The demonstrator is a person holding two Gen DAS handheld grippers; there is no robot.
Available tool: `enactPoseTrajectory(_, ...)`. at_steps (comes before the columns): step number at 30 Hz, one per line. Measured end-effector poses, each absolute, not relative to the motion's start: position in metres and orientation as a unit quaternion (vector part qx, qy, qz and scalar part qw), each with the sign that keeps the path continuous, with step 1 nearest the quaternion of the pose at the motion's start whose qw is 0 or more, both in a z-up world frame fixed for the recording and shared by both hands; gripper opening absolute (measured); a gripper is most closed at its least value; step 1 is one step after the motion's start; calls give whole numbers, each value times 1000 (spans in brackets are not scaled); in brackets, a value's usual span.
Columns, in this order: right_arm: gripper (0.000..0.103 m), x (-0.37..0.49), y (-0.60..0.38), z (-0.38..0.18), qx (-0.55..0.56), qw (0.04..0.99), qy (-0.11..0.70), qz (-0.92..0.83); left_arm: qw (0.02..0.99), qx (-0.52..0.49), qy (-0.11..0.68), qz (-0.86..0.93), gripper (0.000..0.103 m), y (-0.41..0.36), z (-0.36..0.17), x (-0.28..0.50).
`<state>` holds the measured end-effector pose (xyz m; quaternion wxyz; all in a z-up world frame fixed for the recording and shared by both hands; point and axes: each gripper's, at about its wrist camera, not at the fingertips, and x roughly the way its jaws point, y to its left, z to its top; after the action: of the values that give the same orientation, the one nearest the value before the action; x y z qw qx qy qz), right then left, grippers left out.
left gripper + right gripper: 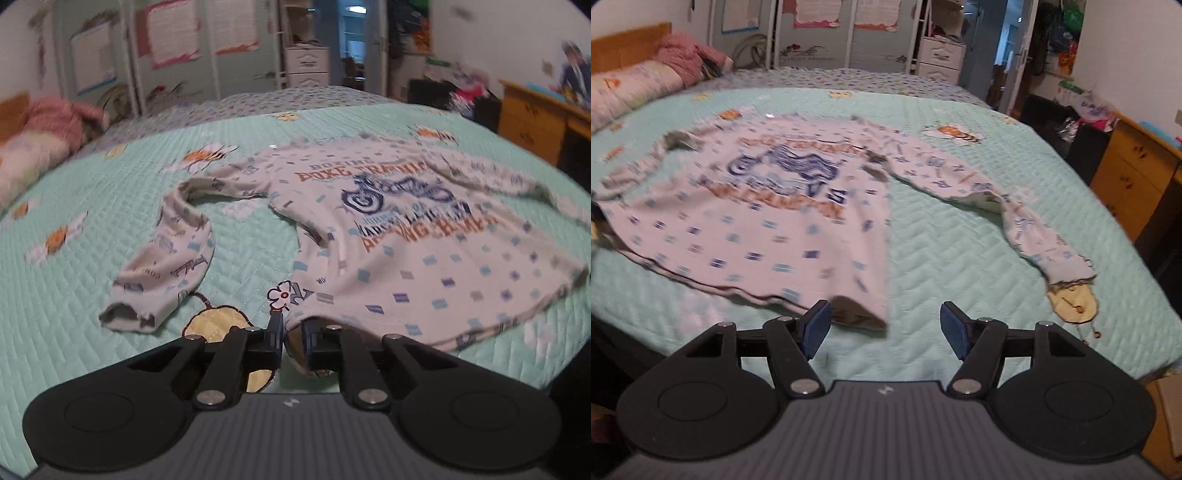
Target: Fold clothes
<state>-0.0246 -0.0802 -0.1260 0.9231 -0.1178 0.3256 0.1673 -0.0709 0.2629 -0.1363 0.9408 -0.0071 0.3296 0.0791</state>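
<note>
**Left jaws pinch the hem corner; right jaws wide at the other**

The left gripper [292, 338] has its blue pads drawn nearly together on the near hem corner of the shirt [388, 229], cloth bunched between them. The right gripper [884, 330] stands wide apart, empty, its pads straddling the opposite hem corner, which curls up just ahead of the gap and slightly toward its left pad; nothing is pressed yet. That corner lies straight forward of the right jaws, so a short push ahead and a squeeze should take it.

The shirt lies face up on the quilted bedspread [942, 258], its long axis running away from both grippers toward the collar, sleeves flung out to either side. It is thin, soft, pale jersey with small blue squares and a printed chest graphic; the bedspread is mint, stitched in a herringbone pattern.
</note>
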Motion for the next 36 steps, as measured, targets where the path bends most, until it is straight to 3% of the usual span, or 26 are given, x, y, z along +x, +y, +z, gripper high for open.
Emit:
enactPoseTrajectory(12,67,-10,-70,-148,-166,932,283,154,928,-25,361,92,12,266,-141,-62)
enactPoseTrajectory(19,65,-14,-63,-155,-189,936,258,145,934,89,336,88,12,240,-156,-62)
enactPoseTrajectory(20,63,-14,-61,-155,-186,936,262,145,933,108,332,84,12,236,-158,-61)
enactPoseTrajectory(21,49,-12,-59,-156,-187,934,266,149,932,121,332,79,12,232,-160,-60)
enactPoseTrajectory(22,29,-11,-57,-156,-188,932,269,153,931,133,332,75,12,229,-162,-60)
enactPoseTrajectory(25,5,-11,-51,-155,-198,927,274,164,925,151,339,83,7,227,-164,-56)
enactPoseTrajectory(26,2,-12,-52,-149,-198,928,270,162,924,148,338,97,2,229,-159,-57)
enactPoseTrajectory(33,1,-19,-68,-97,-203,936,238,160,946,140,266,119,2,233,-82,-92)
enactPoseTrajectory(36,1,-20,-70,-85,-218,934,232,161,939,159,285,107,2,221,-81,-96)
